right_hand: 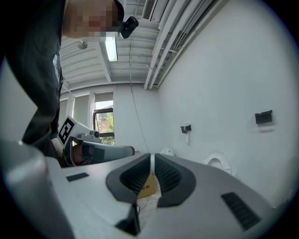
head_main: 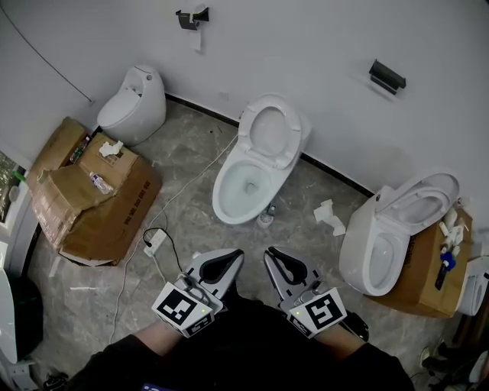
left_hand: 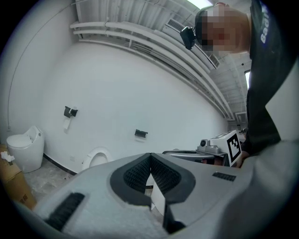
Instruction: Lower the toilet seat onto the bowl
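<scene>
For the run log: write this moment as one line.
stage: before contact | left gripper: shut, empty | right gripper: shut, empty | middle toilet seat: raised, untouched | bowl: uncovered

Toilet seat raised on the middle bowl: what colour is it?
The raised oval seat is white; the head view shows it best.

Three white toilets: far-left toilet [head_main: 134,103], middle toilet [head_main: 244,183], right toilet [head_main: 378,244]; two black wall holders on the far wall: left holder [head_main: 191,17], right holder [head_main: 387,76]; two grippers near: left gripper [head_main: 225,263], right gripper [head_main: 286,263]; one power strip [head_main: 155,241]; one cardboard box [head_main: 432,275] right; several cardboard boxes [head_main: 92,198] heaped left, count unclear.
</scene>
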A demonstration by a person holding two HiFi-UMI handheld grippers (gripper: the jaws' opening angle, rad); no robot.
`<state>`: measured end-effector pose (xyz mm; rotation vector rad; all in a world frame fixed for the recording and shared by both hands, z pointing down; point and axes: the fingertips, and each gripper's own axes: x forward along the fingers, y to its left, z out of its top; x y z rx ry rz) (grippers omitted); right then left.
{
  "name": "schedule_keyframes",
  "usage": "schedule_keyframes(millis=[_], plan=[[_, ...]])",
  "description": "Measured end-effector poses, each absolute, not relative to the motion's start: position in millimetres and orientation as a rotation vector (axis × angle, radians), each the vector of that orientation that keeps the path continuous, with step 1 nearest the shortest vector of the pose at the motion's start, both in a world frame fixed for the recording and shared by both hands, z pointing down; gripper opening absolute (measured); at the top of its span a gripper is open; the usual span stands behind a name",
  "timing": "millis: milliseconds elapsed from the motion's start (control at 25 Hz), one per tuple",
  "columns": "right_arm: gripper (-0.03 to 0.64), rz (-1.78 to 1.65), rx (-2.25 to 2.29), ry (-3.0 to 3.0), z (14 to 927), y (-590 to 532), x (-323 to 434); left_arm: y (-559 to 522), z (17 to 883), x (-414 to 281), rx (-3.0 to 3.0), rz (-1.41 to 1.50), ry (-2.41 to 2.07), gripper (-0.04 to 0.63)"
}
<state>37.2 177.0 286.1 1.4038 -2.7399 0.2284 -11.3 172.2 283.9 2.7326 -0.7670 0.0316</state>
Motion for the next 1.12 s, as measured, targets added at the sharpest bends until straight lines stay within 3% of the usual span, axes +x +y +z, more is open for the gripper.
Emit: schedule_keyframes(millis=[600,1120], plan=[[0.04,0.242,1.58,-2.606,282.0,13.3,12.6,-1.0,286.3,-36.2,2.815,0.044,-0.56,0.012],[0.041,0.281,1.439,-2.66,294.9,-54.5,48.0,-59.8,293.8,13.4,2.774,0.048,-0.65,0.012]])
